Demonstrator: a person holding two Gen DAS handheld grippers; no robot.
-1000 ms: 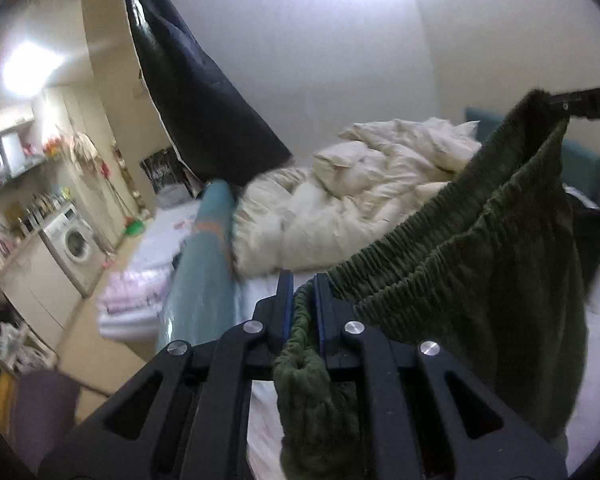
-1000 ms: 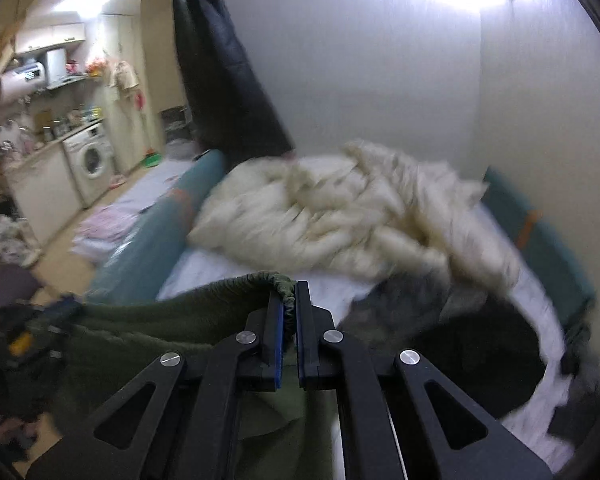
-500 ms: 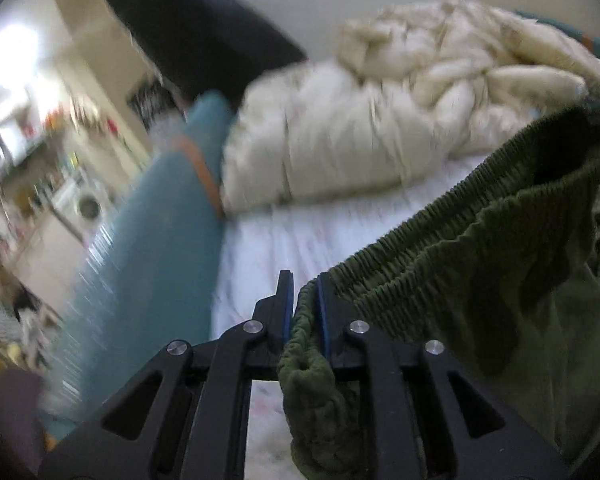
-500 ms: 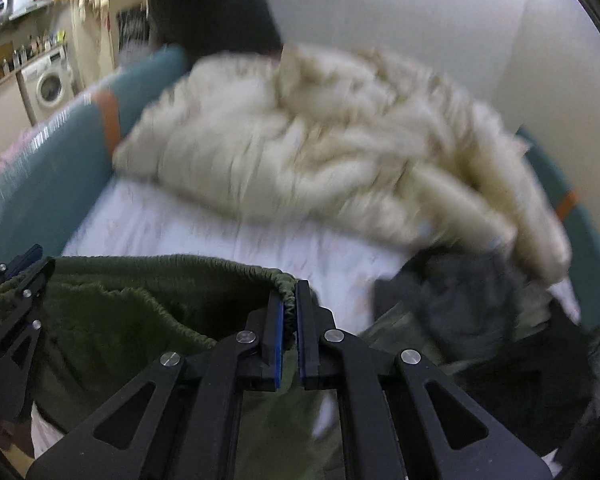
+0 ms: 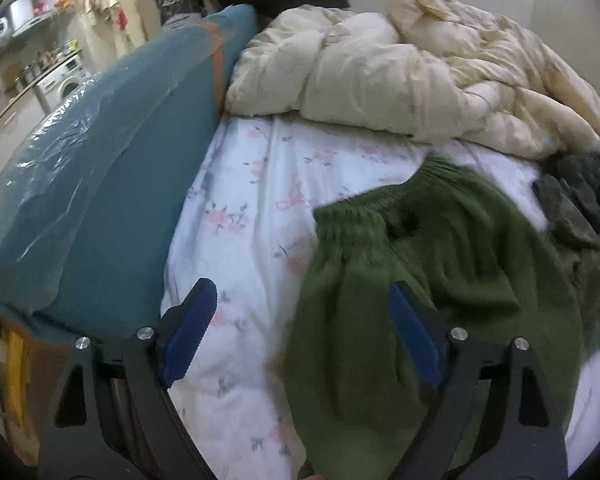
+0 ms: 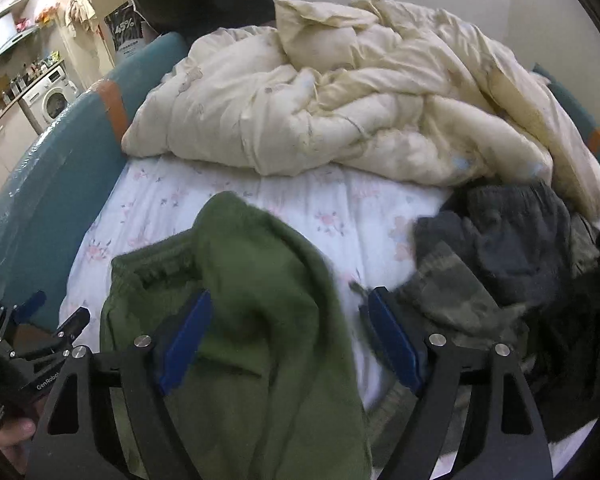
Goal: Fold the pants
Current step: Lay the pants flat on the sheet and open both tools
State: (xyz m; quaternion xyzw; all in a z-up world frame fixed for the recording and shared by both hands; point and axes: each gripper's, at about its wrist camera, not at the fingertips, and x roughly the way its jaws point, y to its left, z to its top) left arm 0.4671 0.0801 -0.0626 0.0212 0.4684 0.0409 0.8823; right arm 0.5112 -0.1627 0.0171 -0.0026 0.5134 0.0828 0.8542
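Lying crumpled on floral bed sheet (image 5: 260,184), green pants (image 5: 432,264) sit below both grippers; left gripper (image 5: 300,332) & right gripper (image 6: 288,332) fingers just opened wide, gripping nothing. Poster (image 6: 125,32) w/ "45%"; "GenRobo" on left gripper in right view

One green pants (image 5: 440,264), one duvet (image 5: 380,80), two grippers (image 5: 300,344), one washing machine (image 6: 52,100).

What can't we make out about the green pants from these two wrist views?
- Legs of the green ribbed-knit pants: cut off by the bottom edge in both views.
- Their right waistband corner: motion-blurred in the right wrist view.
- Dark clothes pile: garments indistinguishable, shadowed at the frame's right.
- Fabric under the open right gripper: partly hidden by its frame.
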